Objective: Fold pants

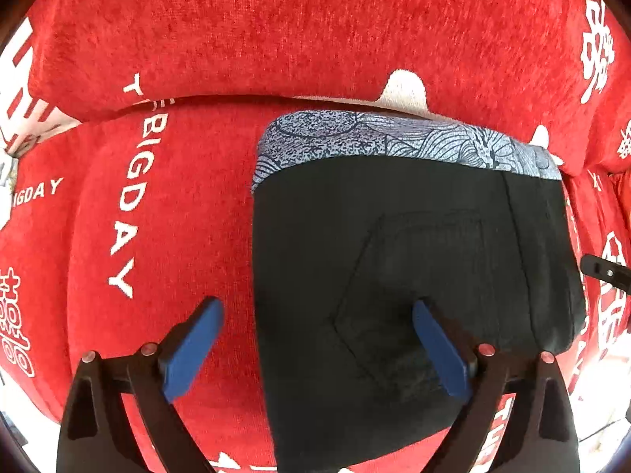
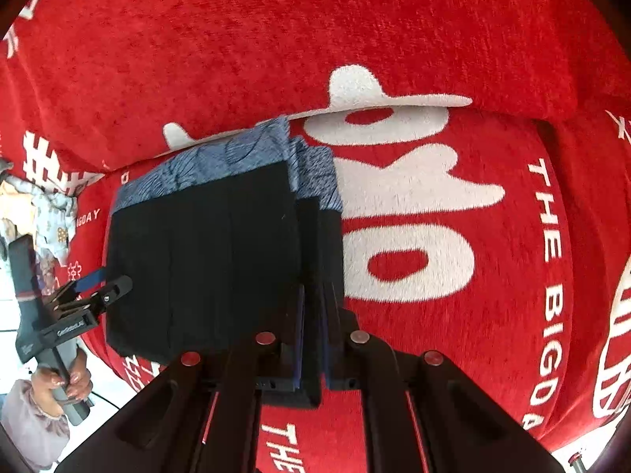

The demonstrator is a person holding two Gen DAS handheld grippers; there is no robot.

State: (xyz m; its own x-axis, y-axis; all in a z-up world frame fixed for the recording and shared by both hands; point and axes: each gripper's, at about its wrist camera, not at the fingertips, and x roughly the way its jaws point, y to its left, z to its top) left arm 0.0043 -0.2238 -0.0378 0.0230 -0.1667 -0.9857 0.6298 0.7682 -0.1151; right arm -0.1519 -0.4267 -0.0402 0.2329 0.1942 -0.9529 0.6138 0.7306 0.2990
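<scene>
Left wrist view, nearest first: the left gripper (image 1: 317, 321) hovers with its blue-padded fingers (image 1: 193, 349) spread wide, one over the red plush sofa cover with white lettering (image 1: 165, 213), the other over the near part of the black pants with a blue-grey patterned waistband (image 1: 414, 236). It holds nothing. Beyond it the pants lie as a compact rectangular bundle on the sofa seat, back pocket stitching facing up, waistband at the far edge against the red back cushion (image 1: 276, 31).

From the right wrist view, the right gripper (image 2: 313, 339) is pressed together on the near right edge of the bundle, pinching several stacked layers of black cloth. Those layers show along the right side, so the pants look already folded more than once.

My judgement: the folding is nearly or fully finished. What seems left is letting go of that edge, perhaps squaring the slightly staggered layers, and withdrawing both grippers.
</scene>
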